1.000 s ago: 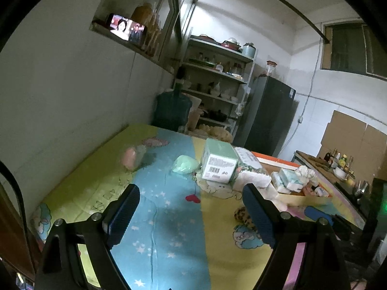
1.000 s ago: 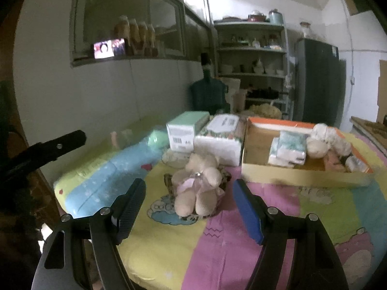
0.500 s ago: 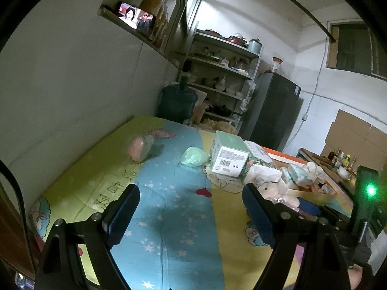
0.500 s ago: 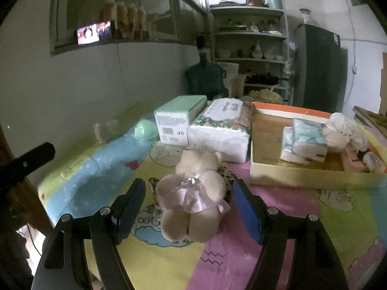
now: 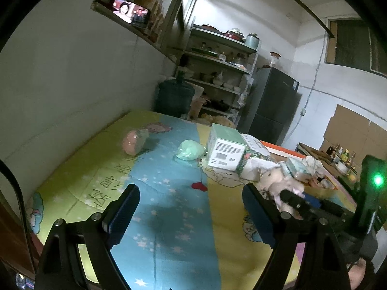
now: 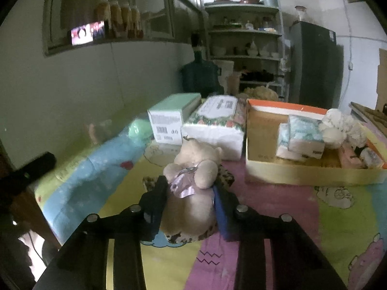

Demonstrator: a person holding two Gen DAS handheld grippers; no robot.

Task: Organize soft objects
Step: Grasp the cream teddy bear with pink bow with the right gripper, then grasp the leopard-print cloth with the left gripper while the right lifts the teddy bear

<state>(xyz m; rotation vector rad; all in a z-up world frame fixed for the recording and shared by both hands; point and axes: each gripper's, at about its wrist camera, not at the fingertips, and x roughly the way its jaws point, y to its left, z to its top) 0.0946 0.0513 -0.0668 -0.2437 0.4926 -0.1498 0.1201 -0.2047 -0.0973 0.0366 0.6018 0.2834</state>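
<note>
Since a second ago my right gripper (image 6: 191,203) has slid forward over the cartoon sheet (image 6: 278,205) and its jaws have just been closing, so the plush bear (image 6: 193,169) that sat ahead of them is now pinched between the pads at its lower body. Out to my far left, my left gripper (image 5: 191,220) hangs with its jaws spread wide and nothing between them, only blue starry fabric below; ahead of them, well apart, lie a pink soft lump (image 5: 134,141) and a mint-green soft lump (image 5: 189,150). Beyond my right jaws the bear's head points toward a green box (image 6: 173,120) and a tissue pack (image 6: 216,128), and further right stands the cardboard tray (image 6: 314,174) already holding soft things. I judge the bear light and squashy: the stuffing gives under the pads, so a hold across the thick belly should keep better than one on a limb or the ribbon. A leopard-print patch beneath the bear is half hidden, and I cannot tell whether it belongs to it. Blur leaves the tray's far contents unclear.
</note>
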